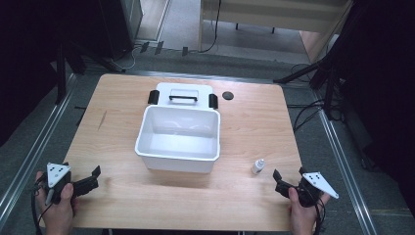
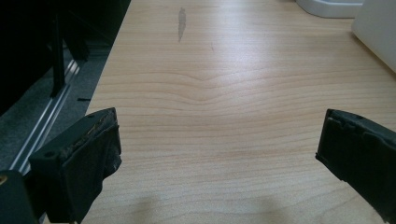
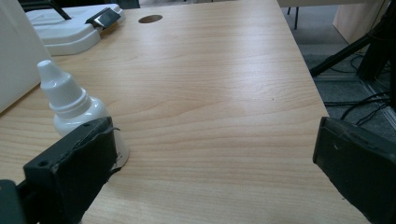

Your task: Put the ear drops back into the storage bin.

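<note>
A white open bin [image 1: 178, 137] stands mid-table, its wall also at the left edge of the right gripper view [image 3: 14, 60]. Behind it lies its white lid [image 1: 182, 94] with a black handle and black clips, seen too in the right gripper view [image 3: 65, 29]. A small white dropper bottle [image 1: 258, 166] stands upright to the bin's right, just beyond my right gripper's left jaw [image 3: 77, 114]. My right gripper [image 1: 286, 180] is open at the front right, empty [image 3: 217, 163]. My left gripper [image 1: 93, 177] is open at the front left over bare wood [image 2: 219, 158].
A dark round hole [image 1: 227, 95] sits in the wooden table [image 1: 122, 147] right of the lid. Metal rails, cables and stand legs border the table on the floor. A grey smear [image 2: 181, 22] marks the wood far left.
</note>
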`<state>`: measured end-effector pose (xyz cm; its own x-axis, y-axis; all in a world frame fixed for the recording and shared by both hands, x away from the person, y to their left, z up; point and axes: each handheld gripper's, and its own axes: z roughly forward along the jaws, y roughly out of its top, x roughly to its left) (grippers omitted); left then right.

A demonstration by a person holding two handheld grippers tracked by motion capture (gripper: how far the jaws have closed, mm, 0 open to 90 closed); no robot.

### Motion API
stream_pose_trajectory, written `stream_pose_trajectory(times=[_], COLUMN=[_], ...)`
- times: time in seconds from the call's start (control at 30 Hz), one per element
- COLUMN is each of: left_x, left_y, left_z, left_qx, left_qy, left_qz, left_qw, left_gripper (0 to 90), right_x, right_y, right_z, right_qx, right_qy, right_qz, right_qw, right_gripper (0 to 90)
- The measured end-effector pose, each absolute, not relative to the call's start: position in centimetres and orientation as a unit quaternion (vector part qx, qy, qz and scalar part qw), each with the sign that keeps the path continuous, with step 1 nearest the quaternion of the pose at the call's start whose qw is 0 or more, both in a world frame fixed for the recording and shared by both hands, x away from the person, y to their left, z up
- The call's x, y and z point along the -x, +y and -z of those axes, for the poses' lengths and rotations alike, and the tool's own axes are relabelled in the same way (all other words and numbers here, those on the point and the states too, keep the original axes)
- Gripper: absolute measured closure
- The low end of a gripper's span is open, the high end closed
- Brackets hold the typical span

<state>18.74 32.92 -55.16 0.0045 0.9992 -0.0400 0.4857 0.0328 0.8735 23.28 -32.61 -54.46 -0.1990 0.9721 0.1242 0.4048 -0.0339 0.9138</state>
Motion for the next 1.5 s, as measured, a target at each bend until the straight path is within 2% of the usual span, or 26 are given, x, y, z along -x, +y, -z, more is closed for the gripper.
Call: stream_pose_trajectory(times=[0.27, 0.5, 0.6, 0.77, 0.93, 1.23, 1.3, 1.43, 1.47, 1.5], left_x=[-18.2, -18.2, -18.3, -18.4, -18.7, -18.8, -18.9, -18.9, -18.9, -18.8], left_y=[32.8, 32.9, 32.7, 32.7, 32.3, 32.5, 32.5, 32.5, 32.5, 32.5], left_z=[55.2, 55.1, 55.1, 55.1, 55.2, 55.1, 55.1, 55.1, 55.1, 55.2], left_qx=[-0.585, -0.583, -0.601, -0.605, -0.606, -0.606, -0.608, -0.609, -0.609, -0.612], left_qy=[0.614, 0.616, 0.601, 0.6, 0.61, 0.607, 0.605, 0.604, 0.604, 0.604], left_qz=[-0.372, -0.376, -0.376, -0.37, -0.379, -0.38, -0.378, -0.376, -0.376, -0.376], left_qw=[0.378, 0.374, 0.369, 0.37, 0.341, 0.346, 0.348, 0.35, 0.35, 0.347], left_gripper=[0.1, 0.1, 0.1, 0.1, 0.0, 0.0, 0.0, 0.0, 0.0, 0.0], right_x=[-23.1, -23.1, -23.5, -24.0, -25.5, -27.9, -28.7, -29.5, -29.7, -30.2], right_y=[-32.5, -32.4, -32.6, -32.9, -32.6, -30.5, -29.6, -28.7, -28.5, -28.1], right_z=[54.1, 52.6, 51.9, 50.5, 49.0, 47.0, 46.4, 45.7, 45.5, 45.0], right_qx=[-0.548, -0.534, -0.53, -0.521, -0.497, -0.421, -0.397, -0.374, -0.364, -0.354], right_qy=[0.636, 0.675, 0.699, 0.724, 0.779, 0.88, 0.901, 0.916, 0.922, 0.93], right_qz=[-0.449, -0.425, -0.399, -0.379, -0.325, -0.179, -0.122, -0.08, -0.072, -0.069], right_qw=[0.304, 0.279, 0.265, 0.246, 0.202, 0.129, 0.127, 0.118, 0.107, 0.072], right_gripper=[0.0, 1.9, 3.8, 4.6, 6.2, 7.1, 10.8, 13.5, 14.2, 16.2])
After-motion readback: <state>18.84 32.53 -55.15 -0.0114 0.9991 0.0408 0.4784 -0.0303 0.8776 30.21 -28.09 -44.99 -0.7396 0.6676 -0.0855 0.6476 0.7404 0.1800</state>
